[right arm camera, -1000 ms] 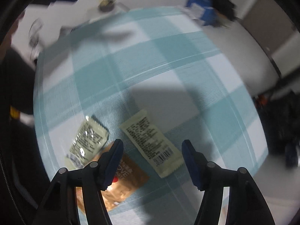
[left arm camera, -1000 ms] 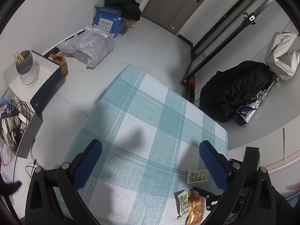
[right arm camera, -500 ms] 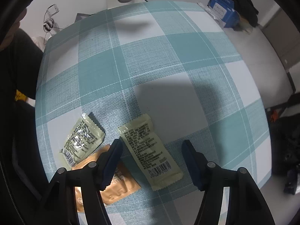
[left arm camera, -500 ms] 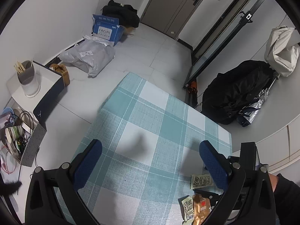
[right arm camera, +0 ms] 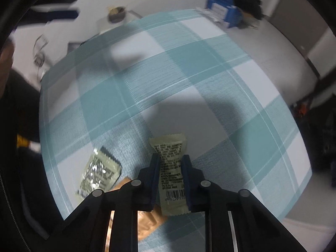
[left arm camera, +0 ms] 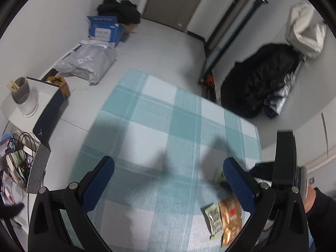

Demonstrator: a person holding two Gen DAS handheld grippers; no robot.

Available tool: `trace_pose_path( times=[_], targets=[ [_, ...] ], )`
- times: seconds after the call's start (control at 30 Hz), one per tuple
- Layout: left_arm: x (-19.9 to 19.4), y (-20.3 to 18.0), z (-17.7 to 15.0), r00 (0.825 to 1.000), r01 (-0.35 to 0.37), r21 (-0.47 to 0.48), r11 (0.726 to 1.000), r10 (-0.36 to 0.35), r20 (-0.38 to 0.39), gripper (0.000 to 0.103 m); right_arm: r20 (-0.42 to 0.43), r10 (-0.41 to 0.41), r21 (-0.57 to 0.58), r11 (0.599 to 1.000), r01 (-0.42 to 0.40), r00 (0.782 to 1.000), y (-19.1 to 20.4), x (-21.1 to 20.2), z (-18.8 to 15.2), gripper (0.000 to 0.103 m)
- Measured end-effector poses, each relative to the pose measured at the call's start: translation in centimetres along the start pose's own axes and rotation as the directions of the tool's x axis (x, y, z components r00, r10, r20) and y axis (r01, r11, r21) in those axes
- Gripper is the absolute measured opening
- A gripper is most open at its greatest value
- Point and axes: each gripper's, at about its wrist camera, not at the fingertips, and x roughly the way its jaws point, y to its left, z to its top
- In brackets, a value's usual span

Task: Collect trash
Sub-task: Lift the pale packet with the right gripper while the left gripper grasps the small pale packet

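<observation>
— What's lying on the table (right arm camera: 130, 88) with the teal-and-white checked cloth?

— Going left to right from where the right tool looks down: a crinkly silver-green foil sachet (right arm camera: 98, 173) lies flat near the cloth's left edge. Just beside it is a copper-orange foil packet (right arm camera: 147, 222), mostly hidden under the tool's black frame. Then a pale cream plastic wrapper with black print and a barcode (right arm camera: 171, 168), pinched in at its middle.

— Pinched by what?

— The right tool (right arm camera: 170, 163). Its blue pads have just been closing and now press on the cream wrapper from both sides, barcode end towards the camera, far end spread on the cloth.

— And the left tool?

— The left tool (left arm camera: 168, 184) hangs over the cloth with its blue fingers (left arm camera: 98, 182) standing wide apart, nothing between them. In its view the silver-green sachet (left arm camera: 214, 220) and the copper-orange packet (left arm camera: 231, 220) touch, side by side, near its right finger.

— Anything off the table?

— A blue cardboard box (left arm camera: 104, 29) on the floor by the far wall.
</observation>
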Motion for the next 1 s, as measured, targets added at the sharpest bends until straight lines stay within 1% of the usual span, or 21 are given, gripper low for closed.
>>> trace_pose_path(
  times=[0.07,0.13,0.23,0.33,0.4,0.47,0.53,0.63,0.77,0.8,0.83,0.87,0.9,0.97,1.0],
  targets=[
    [0.3,-0.3,-0.6,0.999,0.006,0.018,1.000,-0.005,-0.032,0.101,0.020,-0.003,0.067,0.998,0.002,1.000,-0.6,-0.3,-0.4,0.015],
    [0.6,-0.6,-1.2,0.998,0.016,0.025,1.000,-0.015,-0.056,0.101,0.049,-0.005,0.142,0.990,-0.002,0.999,-0.9,-1.2,-1.1,0.015],
    [0.7,-1.5,-2.1,0.997,0.016,0.055,0.998,-0.012,-0.077,0.101,0.091,-0.004,0.261,0.965,-0.020,0.996,-2.1,-2.3,-2.1,0.014],
    [0.9,-2.3,-2.9,0.994,0.017,0.074,0.997,-0.009,-0.109,0.101,0.153,0.006,0.356,0.933,-0.060,0.988,-2.9,-3.7,-3.4,0.014],
    [1.2,-2.8,-3.6,0.988,0.029,0.084,0.996,-0.016,-0.151,0.100,0.182,-0.001,0.381,0.922,-0.069,0.983,-2.9,-4.8,-4.3,0.014],
    [1.6,-3.3,-4.5,0.980,0.042,0.094,0.995,-0.023,-0.200,0.094,0.213,-0.027,0.390,0.919,-0.059,0.977,-3.1,-5.8,-4.5,0.014],
    [1.8,-3.6,-5.7,0.973,0.057,0.083,0.995,-0.036,-0.226,0.093,0.236,-0.108,0.405,0.914,0.003,0.966,-2.4,-7.6,-4.6,0.014],
    [2.2,-4.4,-7.1,0.969,0.057,0.078,0.995,-0.036,-0.244,0.093,0.296,-0.130,0.446,0.895,-0.017,0.946,-1.8,-9.8,-5.6,0.014],
    [2.9,-6.0,-7.9,0.969,0.051,0.098,0.994,-0.025,-0.246,0.092,0.346,-0.136,0.454,0.890,-0.039,0.928,-0.4,-11.5,-6.9,0.014],
    [3.1,-6.2,-7.9,0.969,0.052,0.097,0.994,-0.027,-0.245,0.089,0.355,-0.137,0.456,0.889,-0.043,0.925,-0.3,-11.7,-7.1,0.014],
    [3.4,-6.4,-8.0,0.968,0.058,0.092,0.994,-0.033,-0.250,0.077,0.360,-0.139,0.457,0.888,-0.044,0.923,-0.1,-12.0,-7.3,0.014],
    [3.9,-6.4,-8.1,0.963,0.056,0.083,0.995,-0.032,-0.267,0.069,0.365,-0.141,0.458,0.888,-0.046,0.920,-0.1,-12.3,-7.6,0.014],
    [4.4,-6.5,-8.2,0.959,0.054,0.071,0.996,-0.032,-0.281,0.060,0.373,-0.143,0.459,0.887,-0.049,0.917,-0.1,-12.1,-7.5,0.014],
    [5.0,-6.6,-8.4,0.955,0.050,0.049,0.998,-0.034,-0.296,0.058,0.392,-0.162,0.464,0.885,-0.043,0.905,-0.1,-12.1,-7.5,0.014],
    [5.1,-6.8,-8.4,0.957,0.036,0.053,0.998,-0.019,-0.291,0.058,0.403,-0.171,0.465,0.885,-0.040,0.899,-0.1,-12.4,-7.7,0.014]
  ],
)
